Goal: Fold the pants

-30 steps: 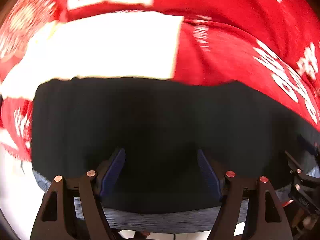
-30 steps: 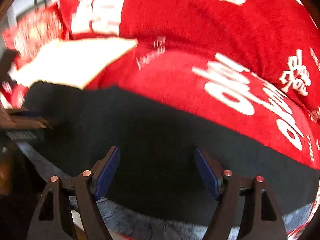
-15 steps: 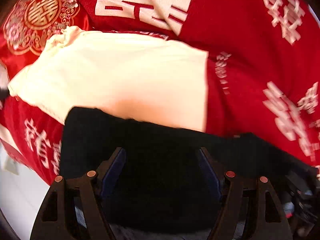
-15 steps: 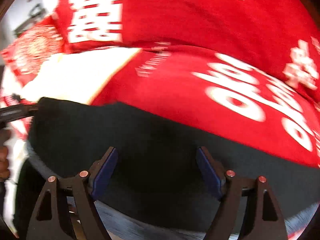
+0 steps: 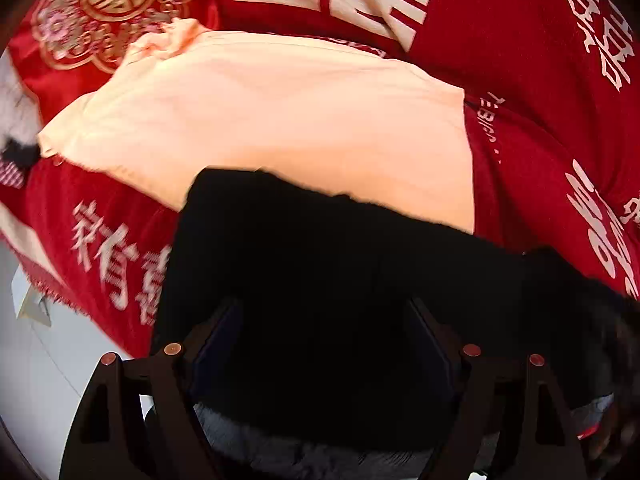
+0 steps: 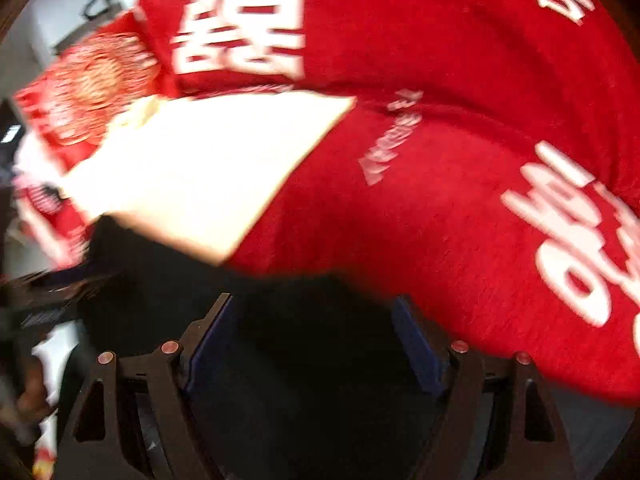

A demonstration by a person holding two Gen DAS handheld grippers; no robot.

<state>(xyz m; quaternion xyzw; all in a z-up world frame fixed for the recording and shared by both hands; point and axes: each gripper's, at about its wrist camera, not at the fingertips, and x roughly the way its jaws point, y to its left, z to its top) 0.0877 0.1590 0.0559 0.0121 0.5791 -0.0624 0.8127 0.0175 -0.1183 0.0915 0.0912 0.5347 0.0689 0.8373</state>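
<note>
Looking along the left tongs [image 5: 324, 332], black pants [image 5: 340, 280] are seen between jaws that are opening wide, overlapping a cream cloth [image 5: 280, 120] on red bedding [image 5: 520, 60]. From the right wrist, the right tongs [image 6: 312, 328] are held wide over the pants [image 6: 312, 380]; contact cannot be told.

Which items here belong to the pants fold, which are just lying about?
Job:
- black pants
- left hand-held gripper, jaws opening, pants between them
- right hand-held gripper, jaws wide over the pants

Lying about:
- cream folded garment
- red printed blanket
</note>
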